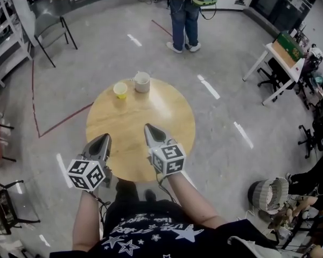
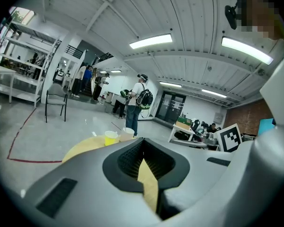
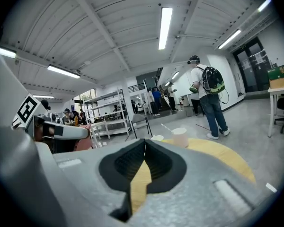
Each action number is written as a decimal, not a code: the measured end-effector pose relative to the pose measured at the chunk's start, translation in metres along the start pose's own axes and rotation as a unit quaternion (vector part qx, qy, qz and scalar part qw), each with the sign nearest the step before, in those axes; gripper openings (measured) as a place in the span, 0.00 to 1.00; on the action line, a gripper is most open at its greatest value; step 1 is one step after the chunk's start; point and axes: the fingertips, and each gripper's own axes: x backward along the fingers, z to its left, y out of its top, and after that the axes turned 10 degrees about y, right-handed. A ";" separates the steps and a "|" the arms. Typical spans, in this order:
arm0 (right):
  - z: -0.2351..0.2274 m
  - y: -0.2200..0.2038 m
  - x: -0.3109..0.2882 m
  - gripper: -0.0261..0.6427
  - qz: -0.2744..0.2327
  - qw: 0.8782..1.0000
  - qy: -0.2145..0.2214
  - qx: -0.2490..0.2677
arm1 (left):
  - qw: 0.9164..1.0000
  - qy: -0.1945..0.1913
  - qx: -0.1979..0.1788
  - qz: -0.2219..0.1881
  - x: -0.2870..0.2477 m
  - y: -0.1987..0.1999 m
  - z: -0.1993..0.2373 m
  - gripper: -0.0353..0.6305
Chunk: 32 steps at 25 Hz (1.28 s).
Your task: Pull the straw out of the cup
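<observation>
- Nearest the head camera: a dark shirt printed with white stars (image 1: 145,233), with two bare forearms reaching forward from it, one to each gripper.
- Left gripper (image 1: 104,138): it is over the near left edge of the round wooden table (image 1: 167,117) and angled slightly downward. In its own view (image 2: 142,143) the two black ribbed pads are pressed together at the tip, with nothing between them.
- Right gripper (image 1: 148,127): it is over the near half of the table, beside the left one but not touching it. In its own view (image 3: 144,143) the pads meet along a closed seam and hold nothing.
- Pale paper cup (image 1: 142,82): it stands upright at the far edge of the table, well apart from both grippers.
- White straw (image 3: 166,127): it sits in the pale cup (image 3: 180,137), and its free end leans left over the rim in the right gripper view.
- Small yellow cup (image 1: 120,90): it stands just beside the pale cup, on its left in the head view; whether the two touch cannot be told.
- Background: a person in blue jeans (image 1: 184,15) with a backpack stands on the grey floor beyond the table.
</observation>
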 end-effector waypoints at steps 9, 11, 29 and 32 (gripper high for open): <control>-0.016 0.005 -0.075 0.04 0.024 0.999 -0.029 -0.003 | 1.000 -0.018 -0.002 0.018 -0.051 0.025 0.065 0.06; -0.022 0.007 -0.091 0.04 0.027 0.999 -0.038 -0.005 | 1.000 -0.021 0.001 0.022 -0.062 0.031 0.079 0.06; -0.055 -0.010 -0.213 0.36 0.077 0.995 -0.053 0.032 | 0.997 -0.048 -0.006 0.056 -0.158 0.041 0.165 0.06; -0.062 -0.015 -0.230 0.36 0.084 0.994 -0.053 0.036 | 0.997 -0.051 -0.009 0.061 -0.170 0.041 0.174 0.06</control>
